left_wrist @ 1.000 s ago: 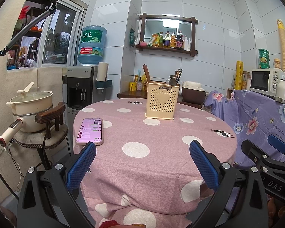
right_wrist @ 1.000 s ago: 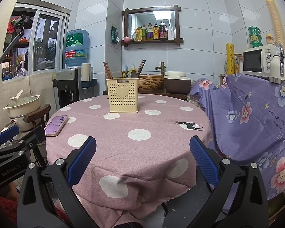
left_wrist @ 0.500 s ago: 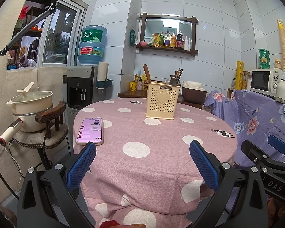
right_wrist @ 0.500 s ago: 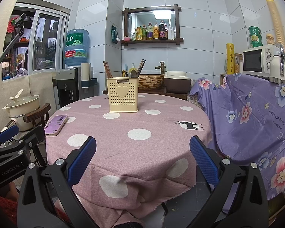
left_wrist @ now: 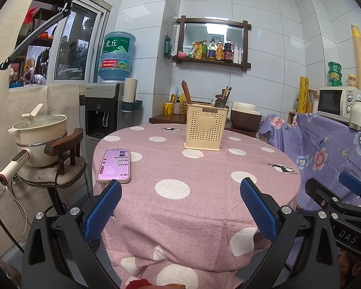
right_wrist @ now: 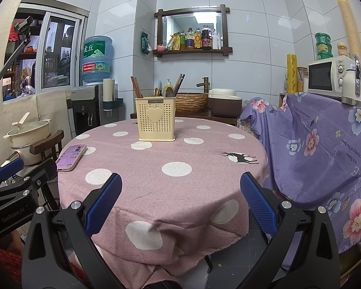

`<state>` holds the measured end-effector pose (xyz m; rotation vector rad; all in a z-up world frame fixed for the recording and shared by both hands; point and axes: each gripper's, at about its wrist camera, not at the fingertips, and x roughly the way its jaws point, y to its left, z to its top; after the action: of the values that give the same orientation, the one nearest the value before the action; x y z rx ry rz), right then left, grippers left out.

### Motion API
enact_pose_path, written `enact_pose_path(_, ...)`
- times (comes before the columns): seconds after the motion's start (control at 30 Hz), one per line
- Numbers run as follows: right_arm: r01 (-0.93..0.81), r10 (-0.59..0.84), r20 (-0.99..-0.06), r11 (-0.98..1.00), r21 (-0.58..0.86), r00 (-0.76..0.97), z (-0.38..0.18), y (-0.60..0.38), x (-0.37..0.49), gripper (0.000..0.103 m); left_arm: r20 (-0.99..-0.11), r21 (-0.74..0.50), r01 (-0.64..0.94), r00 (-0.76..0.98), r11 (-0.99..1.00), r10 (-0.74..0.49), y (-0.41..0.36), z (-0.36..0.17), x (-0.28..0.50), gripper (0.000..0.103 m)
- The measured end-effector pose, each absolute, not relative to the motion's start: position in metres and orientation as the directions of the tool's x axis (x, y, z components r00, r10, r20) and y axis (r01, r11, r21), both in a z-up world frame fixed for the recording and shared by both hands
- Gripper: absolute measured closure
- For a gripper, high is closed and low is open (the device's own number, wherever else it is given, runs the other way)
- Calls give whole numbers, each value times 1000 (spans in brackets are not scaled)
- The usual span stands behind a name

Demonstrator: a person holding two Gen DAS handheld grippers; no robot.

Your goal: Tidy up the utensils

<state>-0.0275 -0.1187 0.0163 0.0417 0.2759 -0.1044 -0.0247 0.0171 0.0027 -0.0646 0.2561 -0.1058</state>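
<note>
A cream perforated utensil holder (left_wrist: 206, 127) (right_wrist: 156, 119) with a heart on its front stands upright at the far side of the round pink dotted table (left_wrist: 199, 183) (right_wrist: 156, 168). Brown chopsticks (left_wrist: 186, 94) (right_wrist: 136, 87) lean at its left, and a spoon with more dark sticks (left_wrist: 222, 98) (right_wrist: 174, 87) stands at its right. My left gripper (left_wrist: 180, 207) is open at the table's near edge, nothing between its blue pads. My right gripper (right_wrist: 180, 203) is open too, low at the near edge, well short of the holder.
A phone (left_wrist: 114, 165) (right_wrist: 71, 156) with a lit screen lies on the table's left. A stool with a cream pot (left_wrist: 39, 134) stands left of the table. Purple floral cloth (right_wrist: 320, 149) covers furniture on the right, under a microwave (right_wrist: 329, 77). A water dispenser (left_wrist: 108, 101) stands behind.
</note>
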Motion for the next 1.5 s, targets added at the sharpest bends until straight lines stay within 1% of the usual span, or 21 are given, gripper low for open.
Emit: enact_pose_path(1.5,107,-96,-279,994,25,955,15,-122,-27,6,-251,-78,91,962,993,-108,19,1,-27,5)
